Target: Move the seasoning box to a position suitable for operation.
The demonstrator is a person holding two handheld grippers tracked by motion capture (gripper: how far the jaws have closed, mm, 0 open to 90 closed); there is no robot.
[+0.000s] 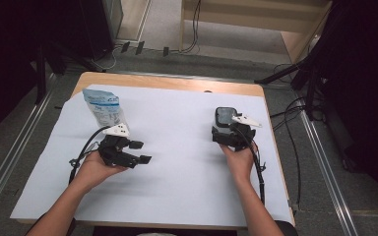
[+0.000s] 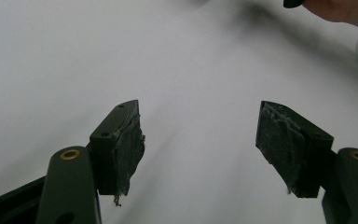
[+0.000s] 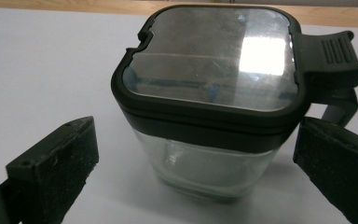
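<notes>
A clear square container (image 3: 205, 163) with a dark lid (image 3: 214, 56) and a side latch (image 3: 333, 56) stands upright on the white sheet, right of centre (image 1: 224, 116). My right gripper (image 3: 196, 154) is open, one jaw on each side of the container's lower body, neither pressing on it; in the high view it (image 1: 225, 129) sits just behind the container. A blue and white pouch (image 1: 102, 105) stands at the far left. My left gripper (image 1: 141, 151) is open in front of the pouch and points right, with only bare sheet between its jaws (image 2: 200, 140).
The white sheet (image 1: 177, 162) covers most of the wooden table (image 1: 177, 82), whose far edge shows bare wood. The hand on the other gripper (image 2: 349, 11) shows at the top right of the left gripper view. Cables trail from both grippers toward the near edge.
</notes>
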